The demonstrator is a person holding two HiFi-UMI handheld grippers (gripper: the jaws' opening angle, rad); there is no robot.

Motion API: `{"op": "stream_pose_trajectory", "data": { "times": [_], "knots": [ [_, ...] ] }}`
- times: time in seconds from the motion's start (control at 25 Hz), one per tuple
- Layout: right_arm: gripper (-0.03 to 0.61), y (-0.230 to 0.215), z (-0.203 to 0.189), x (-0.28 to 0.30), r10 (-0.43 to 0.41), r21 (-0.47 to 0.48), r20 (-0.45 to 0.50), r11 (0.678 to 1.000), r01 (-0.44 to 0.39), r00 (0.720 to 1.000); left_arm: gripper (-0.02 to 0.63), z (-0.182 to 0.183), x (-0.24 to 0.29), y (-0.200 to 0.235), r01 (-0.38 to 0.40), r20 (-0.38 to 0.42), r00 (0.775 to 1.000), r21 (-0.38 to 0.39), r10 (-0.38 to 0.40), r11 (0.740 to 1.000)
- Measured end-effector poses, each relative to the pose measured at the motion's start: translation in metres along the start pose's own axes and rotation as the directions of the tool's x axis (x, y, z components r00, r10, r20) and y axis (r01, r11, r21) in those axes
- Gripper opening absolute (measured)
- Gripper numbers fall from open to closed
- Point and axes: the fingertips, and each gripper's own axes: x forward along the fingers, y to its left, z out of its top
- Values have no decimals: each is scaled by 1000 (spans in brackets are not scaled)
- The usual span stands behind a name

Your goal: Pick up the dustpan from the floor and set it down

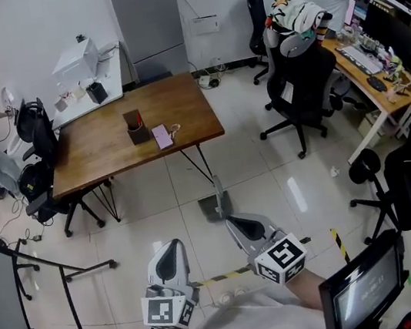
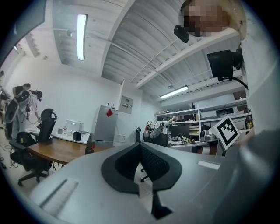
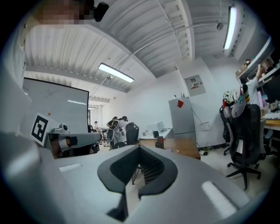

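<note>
The grey dustpan stands on the tiled floor just past the table's front corner, its handle upright. My right gripper is shut with nothing in it, its tip close in front of the dustpan. My left gripper is also shut and empty, further left over bare tiles. Both point level into the room. In the left gripper view the jaws of my left gripper meet at the tip. The right gripper view shows my right gripper closed the same way. The dustpan is hidden in both gripper views.
A wooden table with a small box and a pink item stands beyond the dustpan. Black office chairs are at the right, and a monitor at the lower right. Yellow-black tape runs across the floor near me. A metal rack stands at the left.
</note>
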Motion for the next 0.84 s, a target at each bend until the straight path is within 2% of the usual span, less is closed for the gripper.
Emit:
{"op": "stream_pose_trajectory", "data": {
  "times": [0.36, 0.84],
  "knots": [
    [2, 13, 8, 13, -5, -4, 6, 1000, 5, 1000, 15, 6, -6, 16, -8, 19, 1000, -15, 8, 1000],
    [2, 13, 7, 11, -14, -17, 7, 1000, 14, 1000, 15, -9, -8, 19, -19, 13, 1000, -25, 19, 1000]
  ]
}}
